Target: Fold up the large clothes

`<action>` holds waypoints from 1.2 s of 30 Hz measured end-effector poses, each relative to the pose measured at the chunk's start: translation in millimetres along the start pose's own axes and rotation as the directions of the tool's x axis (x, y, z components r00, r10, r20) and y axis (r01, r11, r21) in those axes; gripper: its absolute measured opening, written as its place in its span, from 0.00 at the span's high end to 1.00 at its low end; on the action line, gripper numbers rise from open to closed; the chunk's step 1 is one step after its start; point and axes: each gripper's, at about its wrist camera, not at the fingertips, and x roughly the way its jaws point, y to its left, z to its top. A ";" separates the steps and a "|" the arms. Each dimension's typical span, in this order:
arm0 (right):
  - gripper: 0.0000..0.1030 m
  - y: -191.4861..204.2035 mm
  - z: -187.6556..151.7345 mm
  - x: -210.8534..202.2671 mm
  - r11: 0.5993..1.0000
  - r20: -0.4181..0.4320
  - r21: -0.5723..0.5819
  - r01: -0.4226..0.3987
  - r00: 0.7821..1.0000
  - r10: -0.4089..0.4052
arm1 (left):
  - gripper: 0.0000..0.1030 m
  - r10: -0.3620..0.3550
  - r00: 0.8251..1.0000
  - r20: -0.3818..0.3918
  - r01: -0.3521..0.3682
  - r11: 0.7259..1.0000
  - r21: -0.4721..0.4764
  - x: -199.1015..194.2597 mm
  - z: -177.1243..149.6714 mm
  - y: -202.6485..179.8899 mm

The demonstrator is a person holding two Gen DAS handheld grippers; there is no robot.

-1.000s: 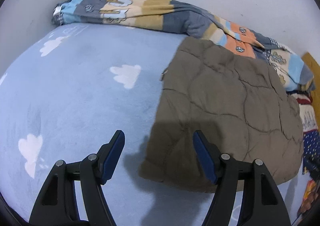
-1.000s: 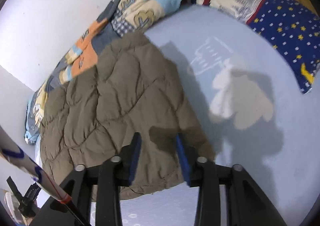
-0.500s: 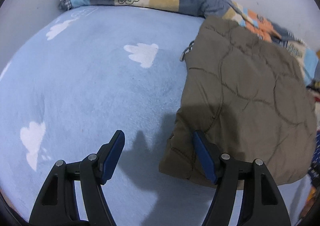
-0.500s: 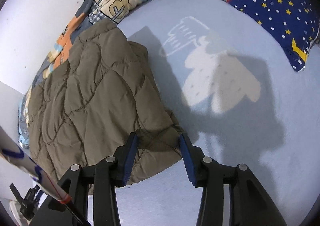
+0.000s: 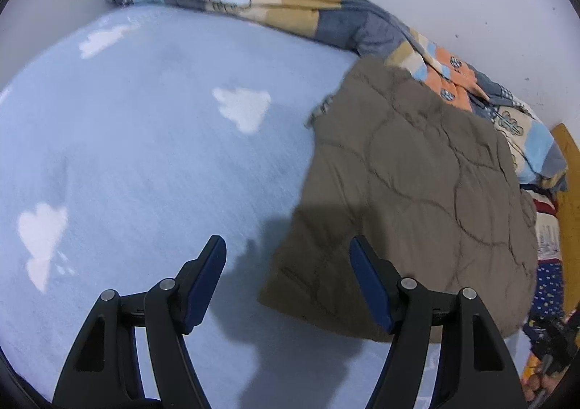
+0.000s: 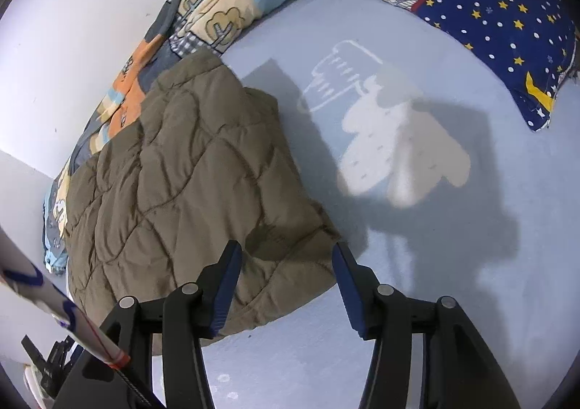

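Bed: while both hands hovered above it, the bed [image 5: 137, 162], covered in a pale blue sheet with white clouds, filled both views, with a patterned blanket [image 5: 275, 7] bunched along the wall and a starry pillow [image 6: 507, 17] at one end.
Jacket: a brown quilted jacket [image 6: 188, 184] lay folded into a compact block on the sheet, its far edge touching the blanket.
Handling: it looked puffy, soft and light, likely to spring open and slide under a shallow pinch; a deep bite through all layers at a near corner or stitched hem seemed the safest hold.
Left gripper [image 5: 288, 286]: fingers stood wide with nothing between them, one over bare sheet, the other over the jacket's near corner.
Right gripper [image 6: 286, 286]: fingers were opening above the jacket's near edge, not pressing on it.
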 end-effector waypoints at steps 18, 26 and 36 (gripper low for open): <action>0.28 -17.0 -13.1 7.7 0.994 -0.040 0.109 0.009 0.999 -0.005 | 0.32 0.152 0.984 0.091 -0.159 0.984 0.083 10.0 -33.4 -31.0; 0.26 -20.9 -16.5 22.3 0.988 -0.061 0.151 -0.031 0.997 0.041 | 0.29 0.178 0.977 0.118 -0.189 0.978 0.092 10.7 -37.3 -33.7; 0.24 -18.2 -15.8 24.5 0.988 -0.054 0.151 -0.026 0.998 0.035 | 0.26 0.173 0.979 0.110 -0.182 0.979 0.086 12.6 -35.7 -30.9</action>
